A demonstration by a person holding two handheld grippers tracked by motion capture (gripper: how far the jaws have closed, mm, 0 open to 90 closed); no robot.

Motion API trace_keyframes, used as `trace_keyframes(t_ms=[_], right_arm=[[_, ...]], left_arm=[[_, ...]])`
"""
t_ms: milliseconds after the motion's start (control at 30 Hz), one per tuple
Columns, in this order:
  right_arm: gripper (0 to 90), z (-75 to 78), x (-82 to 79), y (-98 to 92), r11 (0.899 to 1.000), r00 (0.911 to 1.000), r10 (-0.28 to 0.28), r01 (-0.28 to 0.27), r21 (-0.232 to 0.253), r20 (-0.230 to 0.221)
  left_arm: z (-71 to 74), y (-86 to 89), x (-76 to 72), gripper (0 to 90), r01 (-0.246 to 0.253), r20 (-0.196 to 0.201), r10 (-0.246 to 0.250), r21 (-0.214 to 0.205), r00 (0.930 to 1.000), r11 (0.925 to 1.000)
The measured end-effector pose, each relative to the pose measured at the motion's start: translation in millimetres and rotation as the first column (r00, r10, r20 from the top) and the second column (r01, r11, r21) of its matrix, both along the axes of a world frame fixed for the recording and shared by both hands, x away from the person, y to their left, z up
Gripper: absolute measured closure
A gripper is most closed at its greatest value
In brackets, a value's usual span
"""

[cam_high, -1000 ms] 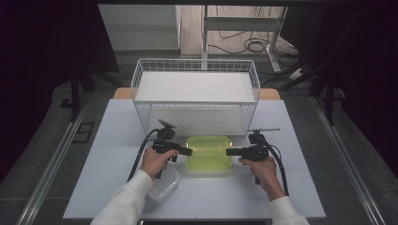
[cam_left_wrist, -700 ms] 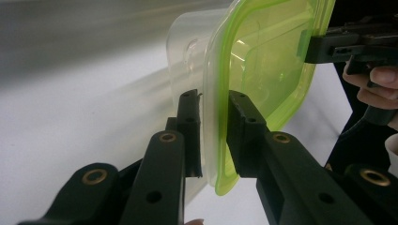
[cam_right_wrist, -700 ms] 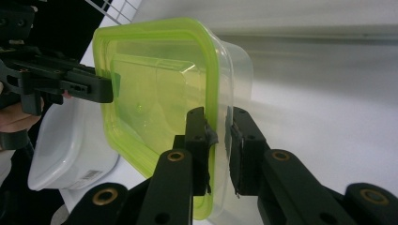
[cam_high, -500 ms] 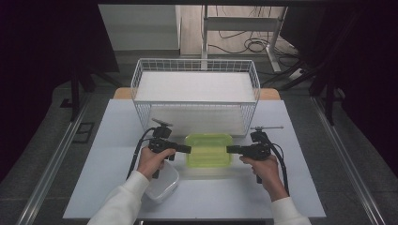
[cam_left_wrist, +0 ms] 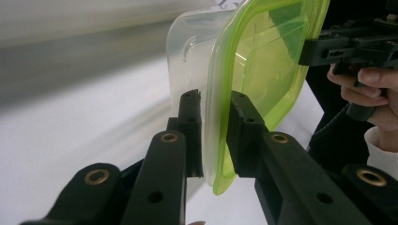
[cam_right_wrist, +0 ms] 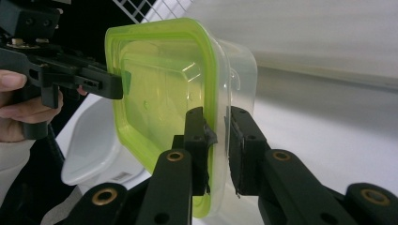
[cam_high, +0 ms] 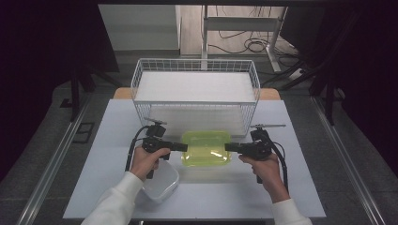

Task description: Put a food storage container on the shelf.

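The clear plastic box with a green lid (cam_high: 206,148), just near of the wire basket (cam_high: 141,79) above the table (cam_high: 108,140), looks light, empty and slippery, so the left claw (cam_high: 184,146) and right claw (cam_high: 228,147) pinching its rim at opposite ends suits it.
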State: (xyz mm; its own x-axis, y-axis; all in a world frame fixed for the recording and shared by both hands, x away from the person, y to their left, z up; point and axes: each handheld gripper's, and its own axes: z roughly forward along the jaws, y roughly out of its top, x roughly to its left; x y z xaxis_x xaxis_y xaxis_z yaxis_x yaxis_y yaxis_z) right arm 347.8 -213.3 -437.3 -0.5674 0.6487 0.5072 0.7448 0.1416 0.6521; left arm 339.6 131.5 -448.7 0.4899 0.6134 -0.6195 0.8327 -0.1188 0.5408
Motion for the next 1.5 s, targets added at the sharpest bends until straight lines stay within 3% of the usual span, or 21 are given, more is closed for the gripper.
trace_keyframes(t_ms=[400, 600, 1000, 1267, 1500], right_arm=[[77.8, 26.9, -5.2, 10.8, 0.999, 0.9974, 0.035, -0.037, 0.029, 0.063], [77.6, 42.6, -5.1, 15.8, 0.998, 0.9922, 0.055, -0.058, 0.024, 0.112], [77.6, 63.6, 1.3, 20.7, 0.996, 0.9872, 0.067, -0.075, 0.046, 0.145], [77.6, 86.6, 19.4, 26.7, 0.994, 0.9824, 0.073, -0.084, 0.062, 0.172], [77.6, 109.9, 49.2, 30.7, 0.994, 0.9792, 0.068, -0.084, 0.076, 0.191]], left_arm=[[31.1, 13.8, -11.5, 77.5, -0.024, 0.087, 0.025, -0.012, 0.9959, 0.9996], [51.3, 18.4, -13.6, 77.4, -0.04, 0.138, 0.041, -0.013, 0.9896, 0.9991], [84.1, 24.9, -11.4, 77.0, -0.04, 0.211, 0.038, 0.002, 0.9767, 0.9992], [105.7, 32.0, 4.5, 76.9, -0.048, 0.24, 0.049, -0.013, 0.9694, 0.9988], [124.2, 36.9, 33.2, 76.9, -0.046, 0.252, 0.048, -0.016, 0.9665, 0.9988]])
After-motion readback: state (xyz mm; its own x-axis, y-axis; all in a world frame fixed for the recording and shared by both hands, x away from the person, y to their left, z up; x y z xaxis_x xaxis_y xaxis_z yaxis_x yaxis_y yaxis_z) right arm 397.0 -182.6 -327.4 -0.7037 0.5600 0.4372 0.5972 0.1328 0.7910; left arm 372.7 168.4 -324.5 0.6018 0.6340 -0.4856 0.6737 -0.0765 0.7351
